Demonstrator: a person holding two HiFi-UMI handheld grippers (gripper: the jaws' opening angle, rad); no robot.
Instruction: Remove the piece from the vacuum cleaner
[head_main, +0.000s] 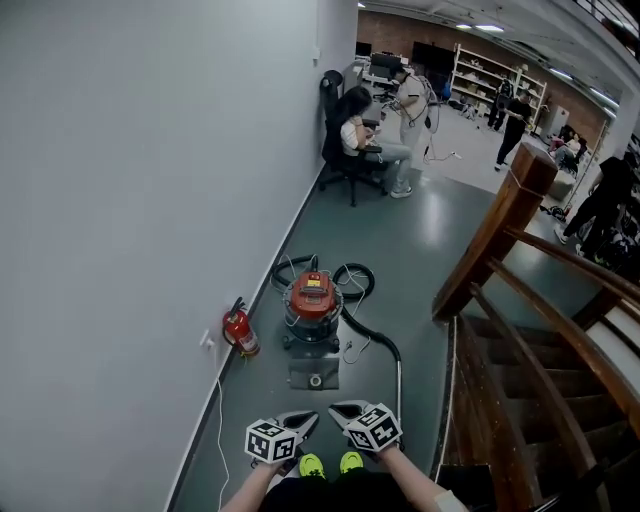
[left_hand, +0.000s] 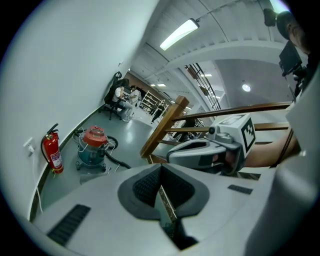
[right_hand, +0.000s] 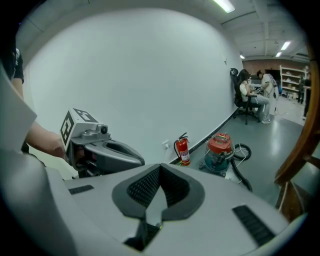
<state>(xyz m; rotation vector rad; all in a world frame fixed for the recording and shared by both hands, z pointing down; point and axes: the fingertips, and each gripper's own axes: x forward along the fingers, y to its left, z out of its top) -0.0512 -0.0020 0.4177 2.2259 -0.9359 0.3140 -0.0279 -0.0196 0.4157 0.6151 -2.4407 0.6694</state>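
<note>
The vacuum cleaner (head_main: 312, 300) stands on the grey floor by the wall, a steel drum with a red lid. Its black hose (head_main: 372, 335) curls right into a metal wand (head_main: 400, 385), and a flat floor nozzle (head_main: 314, 376) lies in front of the drum. My left gripper (head_main: 312, 418) and right gripper (head_main: 336, 408) hang side by side well short of it, both shut and empty. The left gripper view shows the vacuum cleaner (left_hand: 94, 147) far beyond my shut left gripper (left_hand: 161, 172). In the right gripper view the vacuum cleaner (right_hand: 220, 152) is equally distant past the right gripper (right_hand: 160, 172).
A red fire extinguisher (head_main: 240, 330) stands against the white wall left of the vacuum. A wooden staircase banister (head_main: 500, 240) rises on the right. A white cord (head_main: 220, 420) runs along the wall. A seated person (head_main: 358, 140) and others are far down the hall.
</note>
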